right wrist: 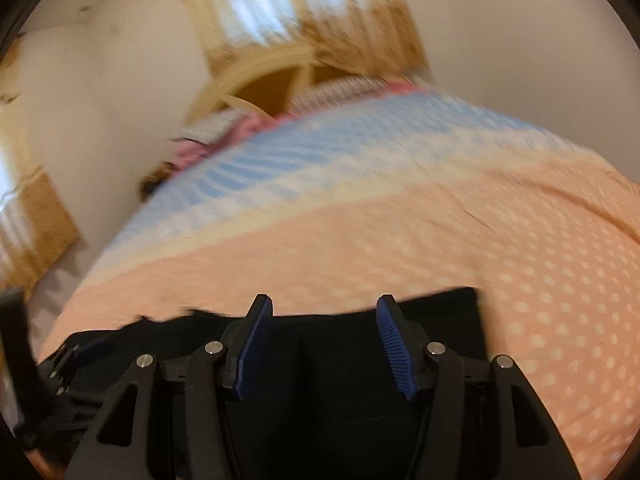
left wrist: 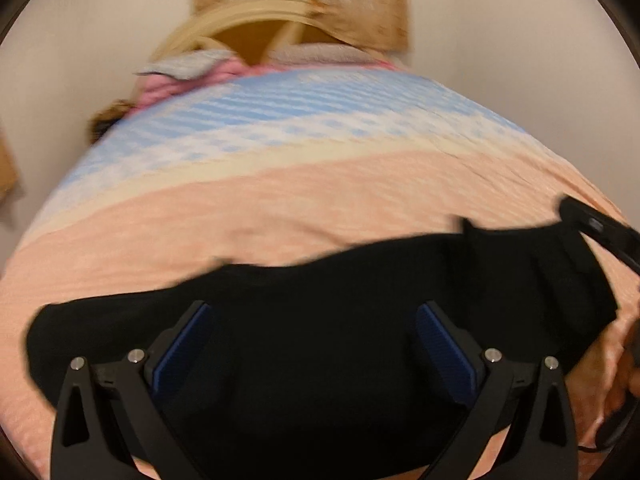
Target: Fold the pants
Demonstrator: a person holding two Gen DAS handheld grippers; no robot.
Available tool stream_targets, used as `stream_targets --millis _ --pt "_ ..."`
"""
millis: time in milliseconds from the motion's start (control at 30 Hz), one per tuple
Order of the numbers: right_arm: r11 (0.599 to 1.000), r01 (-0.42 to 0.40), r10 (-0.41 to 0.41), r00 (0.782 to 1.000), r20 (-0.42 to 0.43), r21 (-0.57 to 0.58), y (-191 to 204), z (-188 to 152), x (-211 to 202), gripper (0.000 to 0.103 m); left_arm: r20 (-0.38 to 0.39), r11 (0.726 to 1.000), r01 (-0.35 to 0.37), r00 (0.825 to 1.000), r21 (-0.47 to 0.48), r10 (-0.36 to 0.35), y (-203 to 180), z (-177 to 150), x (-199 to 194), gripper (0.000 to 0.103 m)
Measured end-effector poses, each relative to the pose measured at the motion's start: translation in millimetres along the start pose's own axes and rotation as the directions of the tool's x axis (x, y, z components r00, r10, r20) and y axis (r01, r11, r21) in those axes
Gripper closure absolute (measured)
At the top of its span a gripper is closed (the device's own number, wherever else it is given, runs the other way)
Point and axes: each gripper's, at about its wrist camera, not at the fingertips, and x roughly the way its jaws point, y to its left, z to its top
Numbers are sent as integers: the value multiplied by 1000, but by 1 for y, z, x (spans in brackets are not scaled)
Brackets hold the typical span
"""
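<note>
The black pants [left wrist: 320, 312] lie spread across the near part of the bed, a wide dark band from left to right. My left gripper [left wrist: 316, 316] is open above them, its blue pads [left wrist: 188, 344] wide apart with only black cloth behind. In the right wrist view the pants [right wrist: 320, 360] fill the lower middle, with a square edge at the right. My right gripper [right wrist: 324, 312] is open over that cloth, nothing between its pads [right wrist: 394, 344]. The right gripper also shows at the right edge of the left wrist view [left wrist: 600, 228], and the left gripper at the left edge of the right wrist view [right wrist: 68, 360].
The bed cover [left wrist: 320, 192] is peach with white dots near me and blue-and-white checked farther away. Pink and grey bedding [left wrist: 188, 72] lies at the head, below a cream arched headboard [left wrist: 248, 12]. Pale walls and a curtained window [right wrist: 280, 12] stand behind.
</note>
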Motion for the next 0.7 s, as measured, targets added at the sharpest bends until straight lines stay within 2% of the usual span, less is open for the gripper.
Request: stream_targets --millis 67,167,233,267,333,400,467,533,567,600,633,700 --pt "997 -53 54 998 16 -63 33 -8 -5 47 -10 993 -78 997 -83 78 46 -6 -5 0" --pt "976 -162 155 986 -56 -146 91 -25 12 47 -57 957 -198 980 -213 190 120 -23 -11 0" --pt "957 -221 203 973 -109 -188 126 -39 24 47 -94 916 -276 961 -291 259 165 -37 -14 0" --pt "942 -254 229 964 -134 -219 146 -48 29 47 -117 883 -318 948 -346 295 192 -46 -17 0" --pt "908 -302 258 949 -183 -290 183 -66 39 47 -141 825 -350 936 -444 322 233 -60 -22 0" --pt "884 -335 274 937 -218 -327 208 -81 44 47 -153 777 -340 940 -530 307 260 -72 -23 0" --pt "867 -352 273 928 -254 -352 224 -93 50 47 -159 740 -301 953 -602 258 277 -81 -20 0" --pt "869 -330 211 921 -327 -369 231 -110 68 47 -145 721 -267 963 -639 228 282 -86 -16 0" --pt "869 -318 185 919 -347 -379 230 -118 74 47 -134 716 -247 968 -653 212 281 -88 -14 0" --pt "859 -311 183 928 -324 -407 230 -123 73 47 -122 719 -224 974 -659 191 278 -88 -11 0" --pt "852 -308 187 934 -304 -423 231 -125 70 45 -110 725 -202 979 -659 172 276 -88 -10 0" --pt "848 -315 189 931 -312 -426 232 -125 70 42 -104 742 -169 986 -649 134 267 -85 -1 0"
